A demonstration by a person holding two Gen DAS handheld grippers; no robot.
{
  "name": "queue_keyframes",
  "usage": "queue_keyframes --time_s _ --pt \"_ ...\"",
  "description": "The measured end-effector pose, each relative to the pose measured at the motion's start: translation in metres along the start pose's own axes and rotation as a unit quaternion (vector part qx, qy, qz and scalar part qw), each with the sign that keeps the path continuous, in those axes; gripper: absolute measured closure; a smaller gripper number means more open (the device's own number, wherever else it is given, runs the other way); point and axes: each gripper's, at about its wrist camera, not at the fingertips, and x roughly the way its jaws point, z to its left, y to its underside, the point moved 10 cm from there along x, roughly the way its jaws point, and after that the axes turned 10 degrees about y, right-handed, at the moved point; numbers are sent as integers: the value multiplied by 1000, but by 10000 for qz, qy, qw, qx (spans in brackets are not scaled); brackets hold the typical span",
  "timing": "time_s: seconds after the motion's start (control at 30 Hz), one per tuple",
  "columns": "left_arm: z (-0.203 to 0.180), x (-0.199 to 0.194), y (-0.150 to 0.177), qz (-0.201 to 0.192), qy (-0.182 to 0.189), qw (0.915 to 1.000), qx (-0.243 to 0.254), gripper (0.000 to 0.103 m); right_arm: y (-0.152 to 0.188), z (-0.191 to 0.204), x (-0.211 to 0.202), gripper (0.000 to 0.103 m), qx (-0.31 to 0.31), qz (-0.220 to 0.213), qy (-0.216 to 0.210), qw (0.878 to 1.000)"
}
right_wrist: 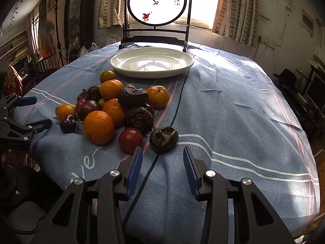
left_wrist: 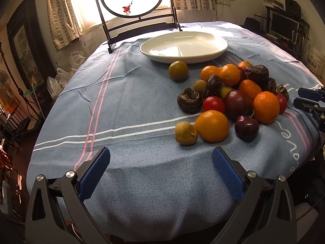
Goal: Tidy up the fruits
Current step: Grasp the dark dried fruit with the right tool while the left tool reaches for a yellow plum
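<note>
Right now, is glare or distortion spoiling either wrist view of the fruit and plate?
Left wrist: window blown out, plate shows glare, fruit sharp, fisheye bends the table edge. Right wrist: backlit screen overexposed, plate reflecting, fruit partly in shadow but readable.

Strong daylight pours through the window point(right_wrist: 203, 0) behind the round screen point(right_wrist: 157, 2), blowing both out to near white. The white plate point(right_wrist: 152, 63) carries bright glare. The room's sides sit dim, and the near table point(left_wrist: 142, 183) lies in soft shadow. Fisheye distortion bends the edges and darkens the corners; focus is sharp on the fruits point(left_wrist: 233, 97).
</note>
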Motion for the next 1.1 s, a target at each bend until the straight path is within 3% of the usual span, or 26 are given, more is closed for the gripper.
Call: queue_keyframes --time_s 0.27,0.5,0.73,0.77,0.83,0.87,0.9,0.97,1.1 --pt "3 8 -1 44 100 9999 12 4 -12 3 32 61 -36 81 54 9999" --pt "19 8 -8 -67 -71 9999 -34 4 -14 4 36 66 -53 26 26 10000" --pt "12 22 -16 -176 88 9993 310 5 -14 4 36 65 16 67 18 10000" --pt "11 22 -17 -216 170 9990 345 7 -13 4 36 65 23 74 13 10000" --pt "7 25 -16 -162 636 9974 304 24 -13 4 36 65 39 81 11 10000" --pt "4 30 -13 -7 952 9952 224 43 -13 4 37 65 55 90 7 9999" --pt "1 31 -13 27 1255 9920 106 49 -14 3 37 65 70 100 6 9999" --pt "0 32 -13 39 1317 9912 145 49 -13 4 37 65 95 118 -3 9999" --pt "-9 32 -16 -78 1104 9929 444 52 -12 4 37 65 139 151 -36 9998"
